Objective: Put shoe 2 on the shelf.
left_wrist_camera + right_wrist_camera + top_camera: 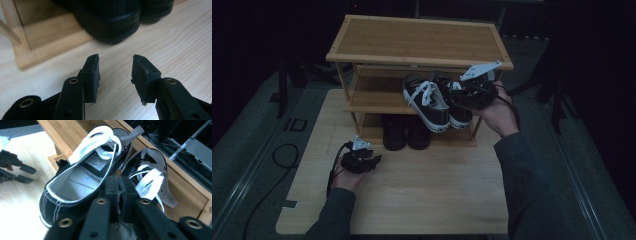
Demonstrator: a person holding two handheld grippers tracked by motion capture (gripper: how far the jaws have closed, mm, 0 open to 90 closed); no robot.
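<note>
A pair of black canvas sneakers with white laces and white soles sits at the right end of the middle shelf (372, 97) of the wooden rack. The left sneaker (82, 178) is tilted, its heel sticking out past the shelf's front edge and its collar pinched between closed jaws. The right sneaker (147, 170) lies just beside it, laces loose.

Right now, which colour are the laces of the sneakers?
White laces, clearest in the right gripper view.

Right tongs (119, 195) pinched shut and raised; left tongs (115, 75) low, apparently empty, jaws parted.
</note>
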